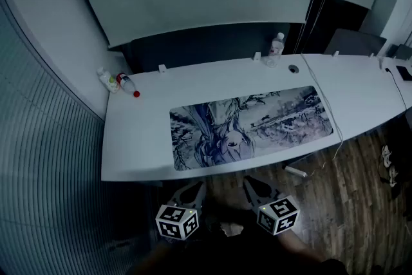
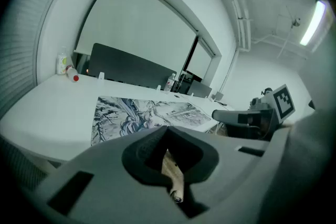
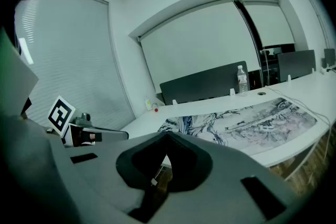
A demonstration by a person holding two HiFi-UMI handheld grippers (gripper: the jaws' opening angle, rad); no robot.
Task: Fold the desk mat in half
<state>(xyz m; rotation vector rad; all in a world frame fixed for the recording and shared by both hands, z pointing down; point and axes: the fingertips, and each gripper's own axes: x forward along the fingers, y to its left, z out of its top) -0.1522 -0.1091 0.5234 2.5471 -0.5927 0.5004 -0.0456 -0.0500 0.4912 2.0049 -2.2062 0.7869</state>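
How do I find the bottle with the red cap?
Start at the long white desk, then go to its far left corner by the ribbed wall. Two small bottles sit there; it is the red-capped bottle, beside the green-labelled bottle.

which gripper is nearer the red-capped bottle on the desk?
Left. The left gripper is off the desk's near edge, diagonally across from the red-capped bottle; the right gripper is beside it, farther along.

A white counter (image 1: 148, 106) carries a clear bottle (image 1: 276, 49) at its back edge. Two small bottles (image 1: 108, 80) lie at the left corner, one red-capped (image 1: 127, 84). A white cable (image 1: 335, 132) drops over the front edge to the wooden floor (image 1: 347, 203).
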